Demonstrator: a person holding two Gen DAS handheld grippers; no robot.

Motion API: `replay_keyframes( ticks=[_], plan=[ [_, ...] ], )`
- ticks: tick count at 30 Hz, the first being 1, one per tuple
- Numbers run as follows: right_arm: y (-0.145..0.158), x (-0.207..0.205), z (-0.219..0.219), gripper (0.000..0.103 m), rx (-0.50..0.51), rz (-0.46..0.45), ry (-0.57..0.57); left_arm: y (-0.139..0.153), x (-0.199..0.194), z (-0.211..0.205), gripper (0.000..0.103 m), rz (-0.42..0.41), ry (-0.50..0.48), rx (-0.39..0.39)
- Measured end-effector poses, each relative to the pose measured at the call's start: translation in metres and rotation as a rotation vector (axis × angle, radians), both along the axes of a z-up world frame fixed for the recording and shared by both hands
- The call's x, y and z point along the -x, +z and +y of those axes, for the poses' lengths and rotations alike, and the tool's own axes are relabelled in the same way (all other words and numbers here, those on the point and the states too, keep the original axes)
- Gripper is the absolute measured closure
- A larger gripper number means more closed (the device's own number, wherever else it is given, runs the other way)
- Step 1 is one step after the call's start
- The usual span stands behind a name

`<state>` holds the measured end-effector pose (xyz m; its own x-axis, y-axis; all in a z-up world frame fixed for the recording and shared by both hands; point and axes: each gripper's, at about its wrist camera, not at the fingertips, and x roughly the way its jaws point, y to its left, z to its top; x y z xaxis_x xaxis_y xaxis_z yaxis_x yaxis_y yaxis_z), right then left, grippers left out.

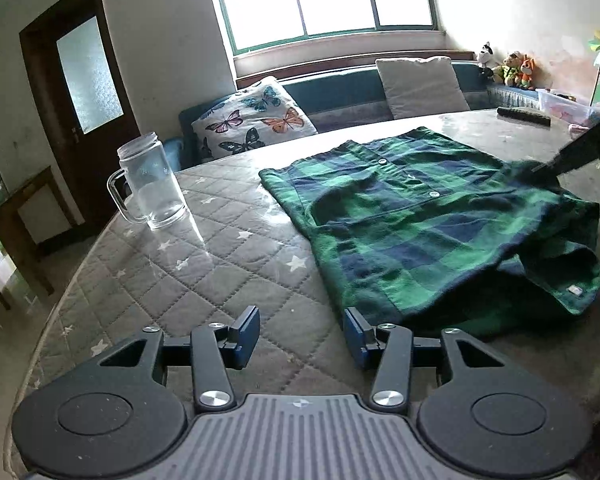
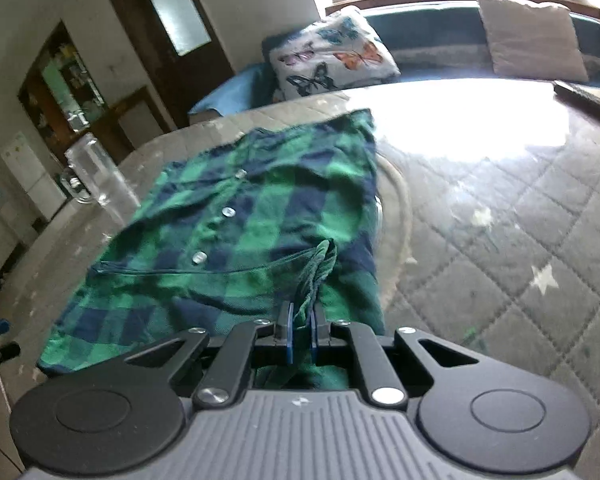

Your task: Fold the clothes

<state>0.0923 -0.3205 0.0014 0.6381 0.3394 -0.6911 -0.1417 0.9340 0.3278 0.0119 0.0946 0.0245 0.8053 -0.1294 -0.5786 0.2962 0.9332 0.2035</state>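
meanwhile right tool (image 2: 301,334) pinches green plaid shirt (image 2: 260,224); left tool (image 1: 301,334) gapes wide, empty.

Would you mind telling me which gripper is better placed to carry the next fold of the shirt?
Right: the right gripper is shut on a bunched edge of the shirt, while the left gripper is open over the table.

At the bottom centre of the frame the left gripper (image 1: 301,336) hovers over the quilted, star-printed table cover (image 1: 204,280), its blue-padded jaws spread wide with nothing between them. Just right of it lies the green-and-blue plaid shirt (image 1: 420,220), filling the middle right. A dark, blurred shape at the right edge, the right gripper (image 1: 556,162), meets the shirt's far side. A clear glass mug (image 1: 150,182) stands at centre left. A butterfly pillow (image 1: 252,118) sits behind the table.
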Motion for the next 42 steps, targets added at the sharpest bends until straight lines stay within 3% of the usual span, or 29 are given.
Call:
replay_keyframes(
  ticks=[6, 11, 16, 20, 23, 29, 36, 42],
  plan=[
    [0.009, 0.001, 0.001, 0.091, 0.112, -0.043, -0.023, 0.000, -0.038, -0.020, 0.075, 0.012, -0.031, 0.061],
    [0.022, -0.004, 0.010, 0.091, 0.147, -0.110, 0.031, -0.006, -0.074, -0.049, 0.077, 0.034, -0.091, 0.078],
    [0.006, -0.020, 0.029, 0.091, 0.180, -0.090, 0.117, -0.021, -0.099, -0.066, 0.077, 0.062, -0.110, 0.049],
    [-0.010, -0.027, 0.018, 0.093, 0.176, -0.035, 0.086, -0.022, -0.096, -0.066, 0.077, 0.058, -0.114, 0.044],
    [-0.002, -0.016, 0.009, 0.091, 0.163, -0.044, 0.075, -0.023, -0.094, -0.066, 0.077, 0.056, -0.116, 0.041],
    [0.008, 0.021, 0.016, 0.091, 0.190, -0.062, 0.181, -0.024, -0.088, -0.068, 0.076, 0.051, -0.129, 0.033],
    [0.004, 0.051, 0.007, 0.090, 0.237, -0.042, 0.190, -0.035, -0.049, -0.087, 0.075, 0.050, -0.248, -0.045],
    [0.023, 0.052, 0.030, 0.084, 0.237, -0.133, 0.257, -0.027, -0.021, -0.106, 0.075, -0.013, -0.346, -0.094]
  ],
)
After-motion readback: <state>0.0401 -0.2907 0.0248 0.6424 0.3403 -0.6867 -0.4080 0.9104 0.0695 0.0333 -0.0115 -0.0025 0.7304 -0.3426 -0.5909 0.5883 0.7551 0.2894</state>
